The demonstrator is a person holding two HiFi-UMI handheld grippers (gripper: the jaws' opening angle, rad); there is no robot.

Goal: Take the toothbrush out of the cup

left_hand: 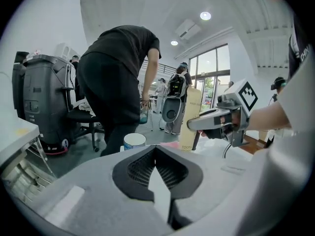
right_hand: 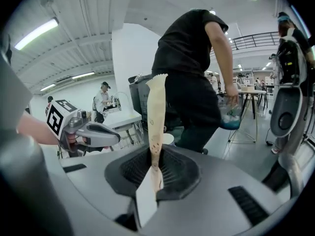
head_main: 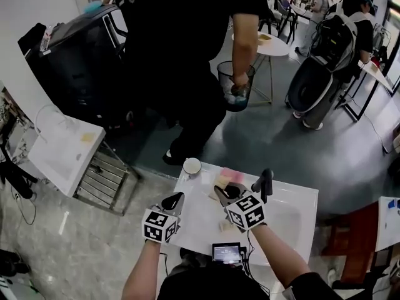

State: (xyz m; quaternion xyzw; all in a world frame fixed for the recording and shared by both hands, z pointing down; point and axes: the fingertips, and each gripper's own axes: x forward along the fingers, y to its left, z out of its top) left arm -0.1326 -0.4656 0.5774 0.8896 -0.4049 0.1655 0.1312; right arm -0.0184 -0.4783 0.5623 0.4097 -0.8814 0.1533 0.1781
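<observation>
A tall cream paper-wrapped toothbrush stands upright between the jaws of my right gripper, which is shut on its lower end. From the left gripper view the same wrapped toothbrush rises at the tip of the right gripper. The white cup stands at the far left corner of the white table, apart from the toothbrush. It also shows as a white cup with a blue band. My left gripper hovers to the left, shut with nothing in it.
A pink item lies on the table just beyond the right gripper. A person in black bends over a mesh waste bin right behind the table. A small screen sits at the near edge. A dark wheeled bin stands at left.
</observation>
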